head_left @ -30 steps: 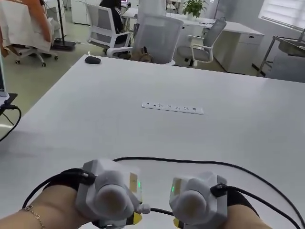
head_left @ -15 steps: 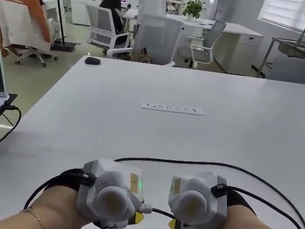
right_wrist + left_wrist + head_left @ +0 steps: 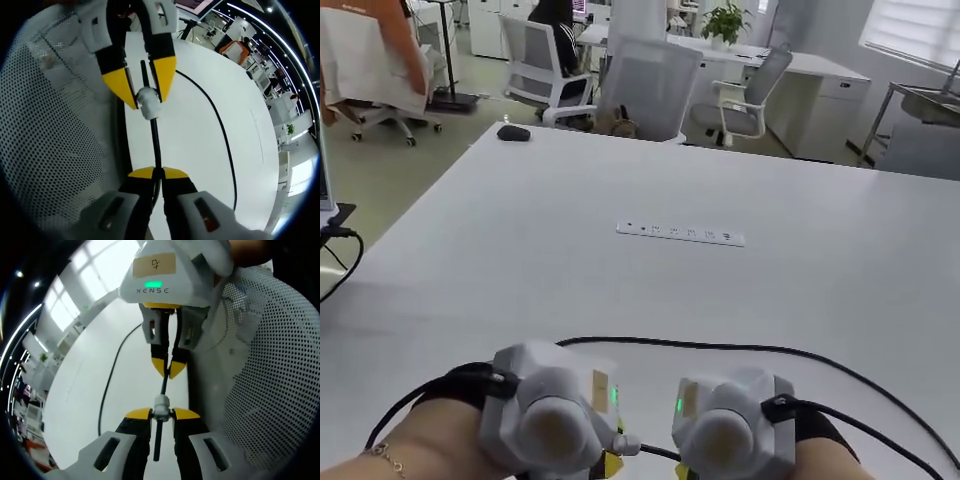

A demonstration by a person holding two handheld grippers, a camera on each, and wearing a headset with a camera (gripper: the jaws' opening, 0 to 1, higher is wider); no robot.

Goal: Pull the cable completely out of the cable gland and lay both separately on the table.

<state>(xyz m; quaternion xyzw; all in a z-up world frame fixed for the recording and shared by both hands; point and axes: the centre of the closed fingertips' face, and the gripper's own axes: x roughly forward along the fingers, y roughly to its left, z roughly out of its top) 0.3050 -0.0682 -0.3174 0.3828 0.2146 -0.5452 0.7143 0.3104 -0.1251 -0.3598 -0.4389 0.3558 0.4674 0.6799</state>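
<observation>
Two-handed hold on cable gland (image 3: 161, 406) + cable (image 3: 153, 132), low over near edge of table (image 3: 620, 180).
Clamping white gland w/ L gripper (image 3: 161, 413), jaws shut tight on it; pinching black cable w/ R gripper (image 3: 156, 173), jaws fully closed, just beside gland. Not pulled out yet: threaded through gland, slack looping across tabletop.

A small white cable gland (image 3: 161, 407) sits threaded on a thin black cable (image 3: 164, 381), pinched between the left gripper's (image 3: 161, 414) yellow tips. The cable runs straight to the right gripper (image 3: 169, 369), and the rest of it curves across the white table (image 3: 620, 280).
</observation>
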